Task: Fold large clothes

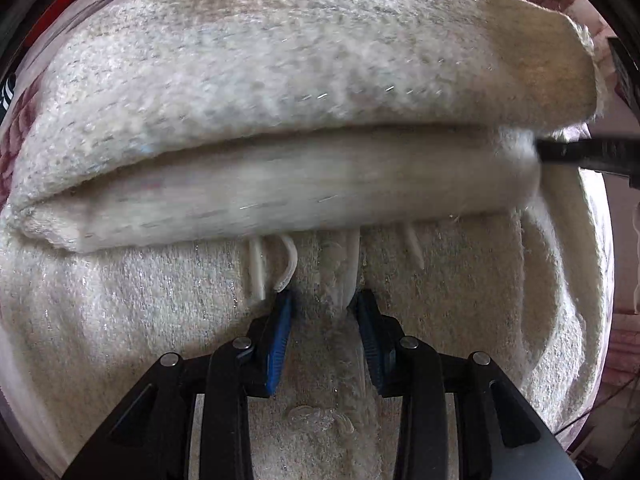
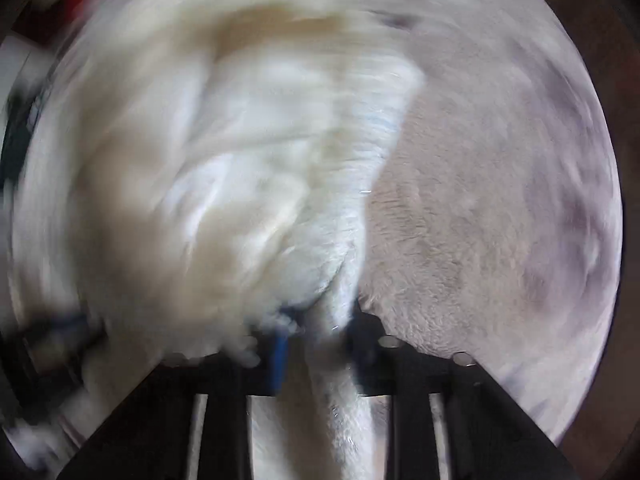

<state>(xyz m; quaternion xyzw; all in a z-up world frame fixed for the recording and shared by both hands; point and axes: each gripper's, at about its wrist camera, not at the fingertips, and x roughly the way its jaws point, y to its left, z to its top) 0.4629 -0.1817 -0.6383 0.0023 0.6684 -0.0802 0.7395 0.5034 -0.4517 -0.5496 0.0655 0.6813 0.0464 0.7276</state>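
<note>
A large cream knitted garment [image 1: 280, 80] fills the left wrist view, folded over itself with a thick fold edge [image 1: 280, 196] running across the middle and fringe strands hanging below it. My left gripper [image 1: 324, 300] has blue pads [image 1: 280, 344] and is part open, with cloth lying between the fingers. The right gripper's black finger [image 1: 588, 156] reaches the fold's right end. In the blurred right wrist view the garment [image 2: 200, 160] is bunched at left, and my right gripper [image 2: 320, 320] is shut on an edge of it.
The garment lies on a pale cloth with purple floral print [image 2: 540, 200], also seen at the left wrist view's edges [image 1: 16, 132]. Something red [image 1: 64, 4] shows at the top left.
</note>
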